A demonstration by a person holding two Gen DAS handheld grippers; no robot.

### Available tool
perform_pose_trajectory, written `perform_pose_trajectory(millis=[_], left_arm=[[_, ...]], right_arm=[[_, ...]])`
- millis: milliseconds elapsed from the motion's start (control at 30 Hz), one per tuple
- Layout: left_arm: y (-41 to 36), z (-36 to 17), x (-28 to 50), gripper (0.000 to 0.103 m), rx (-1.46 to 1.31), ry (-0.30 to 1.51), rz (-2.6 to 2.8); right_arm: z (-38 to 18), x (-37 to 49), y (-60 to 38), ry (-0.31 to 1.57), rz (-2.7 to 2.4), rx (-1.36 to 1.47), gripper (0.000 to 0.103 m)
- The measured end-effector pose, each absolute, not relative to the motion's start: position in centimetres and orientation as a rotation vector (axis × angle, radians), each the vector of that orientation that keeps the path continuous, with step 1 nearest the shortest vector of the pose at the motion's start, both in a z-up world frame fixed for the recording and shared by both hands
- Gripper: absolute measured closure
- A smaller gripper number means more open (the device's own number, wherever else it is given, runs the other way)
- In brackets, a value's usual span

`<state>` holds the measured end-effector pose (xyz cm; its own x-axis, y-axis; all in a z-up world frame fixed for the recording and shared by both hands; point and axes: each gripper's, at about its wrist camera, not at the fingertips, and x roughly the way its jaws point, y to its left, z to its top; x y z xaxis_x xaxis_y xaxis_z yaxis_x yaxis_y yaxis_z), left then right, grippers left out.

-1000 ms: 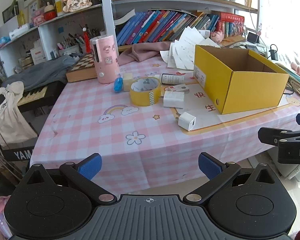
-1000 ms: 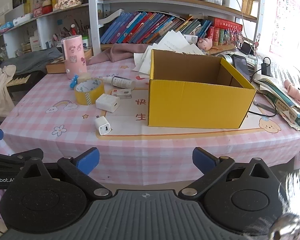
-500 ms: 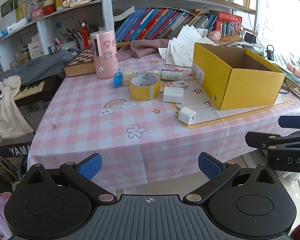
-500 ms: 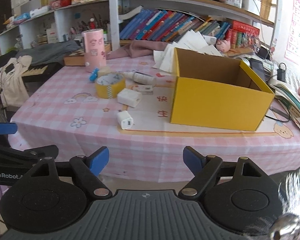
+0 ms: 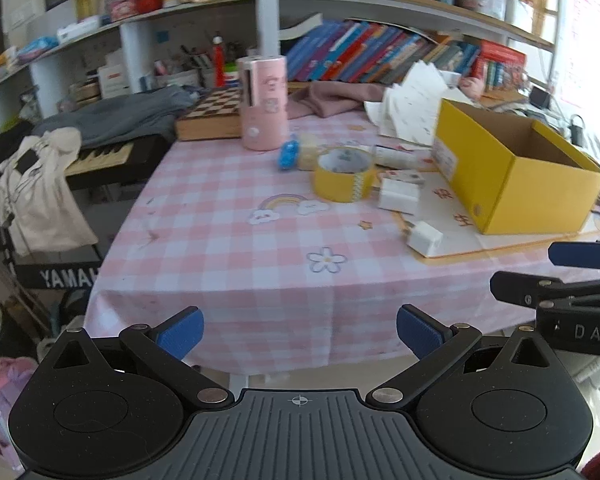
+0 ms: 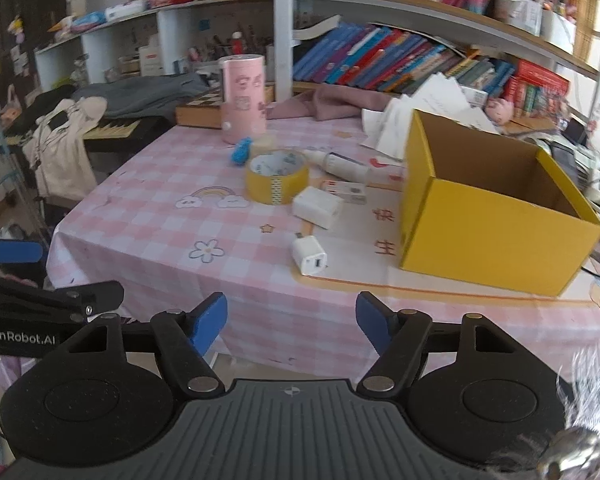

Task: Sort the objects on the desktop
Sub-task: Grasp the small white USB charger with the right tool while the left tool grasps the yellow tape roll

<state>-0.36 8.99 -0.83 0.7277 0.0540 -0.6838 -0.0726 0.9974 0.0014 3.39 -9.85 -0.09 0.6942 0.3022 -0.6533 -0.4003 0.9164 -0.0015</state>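
On the pink checked tablecloth (image 6: 148, 216) lie a yellow tape roll (image 5: 344, 174) (image 6: 277, 176), a white adapter (image 5: 398, 196) (image 6: 318, 208), a small white charger (image 5: 424, 236) (image 6: 309, 256), a white tube (image 6: 340, 162) and a blue trinket (image 6: 241, 151). To their right stands an open yellow box (image 5: 512, 176) (image 6: 492, 216). My left gripper (image 5: 300, 330) hangs open off the table's near edge, with nothing in it. My right gripper (image 6: 292, 320) is also short of the table; its jaws are closing with nothing between them.
A pink cylinder (image 5: 262, 104) and a chessboard box (image 5: 212, 116) stand at the back, with loose papers (image 5: 408, 104) and bookshelves behind. A keyboard (image 5: 100, 156) and draped clothes sit left of the table. Each gripper shows at the edge of the other's view.
The table scene has slid rightward in both views as the hands moved. The right gripper's fingers have come closer together. The left gripper's fingers keep the same spread.
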Motion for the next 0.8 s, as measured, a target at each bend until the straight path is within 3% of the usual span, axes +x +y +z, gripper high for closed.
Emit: perform_pose_trajectory(millis=[267,800], left_arm=[[9.3,-1.2,1.7,0.0,-0.044,0.756,0.085],[8.6,-3.2,12.9,0.0,-0.03,0.833,0.104]], right_arm=[[-1.3,6.2,-9.2,0.76,0.41,-0.171,0.053],[-5.6,16.4,-7.3,0.863,0.512,-0.292,0.053]])
